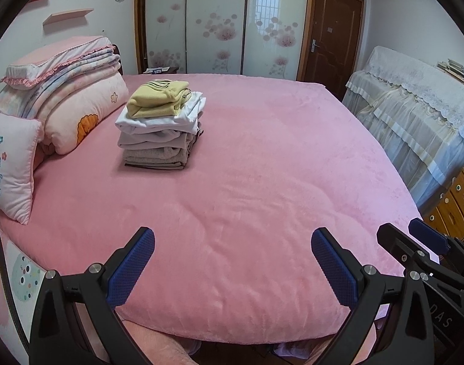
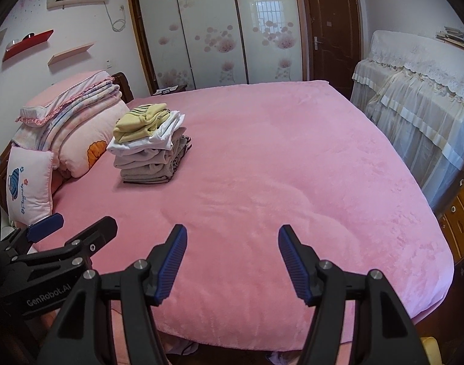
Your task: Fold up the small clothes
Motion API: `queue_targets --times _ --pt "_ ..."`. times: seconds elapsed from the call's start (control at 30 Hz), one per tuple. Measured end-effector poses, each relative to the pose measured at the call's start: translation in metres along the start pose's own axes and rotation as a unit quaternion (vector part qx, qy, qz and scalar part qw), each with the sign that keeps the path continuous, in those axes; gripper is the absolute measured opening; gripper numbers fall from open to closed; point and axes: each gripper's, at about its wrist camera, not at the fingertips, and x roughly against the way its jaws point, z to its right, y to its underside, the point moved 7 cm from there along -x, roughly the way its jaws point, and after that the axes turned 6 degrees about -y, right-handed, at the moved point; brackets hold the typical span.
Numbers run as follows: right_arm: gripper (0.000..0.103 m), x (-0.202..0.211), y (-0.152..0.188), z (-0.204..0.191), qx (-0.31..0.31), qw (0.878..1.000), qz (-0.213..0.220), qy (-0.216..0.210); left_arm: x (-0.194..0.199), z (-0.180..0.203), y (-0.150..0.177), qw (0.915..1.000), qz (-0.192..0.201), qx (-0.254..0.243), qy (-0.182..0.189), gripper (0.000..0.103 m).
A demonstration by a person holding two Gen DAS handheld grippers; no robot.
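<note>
A stack of folded small clothes [image 1: 160, 127] sits on the pink bed [image 1: 262, 182] at the far left, with a yellow garment [image 1: 157, 97] on top, white and grey ones below. It also shows in the right wrist view [image 2: 150, 146]. My left gripper [image 1: 232, 261] is open and empty over the bed's near edge. My right gripper [image 2: 232, 261] is open and empty beside it, and shows at the right of the left wrist view [image 1: 414, 240]. The left gripper shows at the lower left of the right wrist view [image 2: 74, 228].
Folded quilts [image 1: 70, 97] and a small pillow [image 1: 13, 164] lie at the bed's left. A lace-covered piece of furniture [image 1: 414, 106] and wooden drawers [image 1: 454, 206] stand at the right. A wardrobe [image 1: 216, 21] and a door [image 1: 332, 30] are behind.
</note>
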Motion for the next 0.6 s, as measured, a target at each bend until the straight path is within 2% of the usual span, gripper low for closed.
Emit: queue_targets --times 0.6 --pt "0.063 0.0005 -0.0007 0.0006 0.001 1.0 0.0 0.002 0.0026 0.0017 0.0021 1.0 -0.002 0.0 -0.003 0.102"
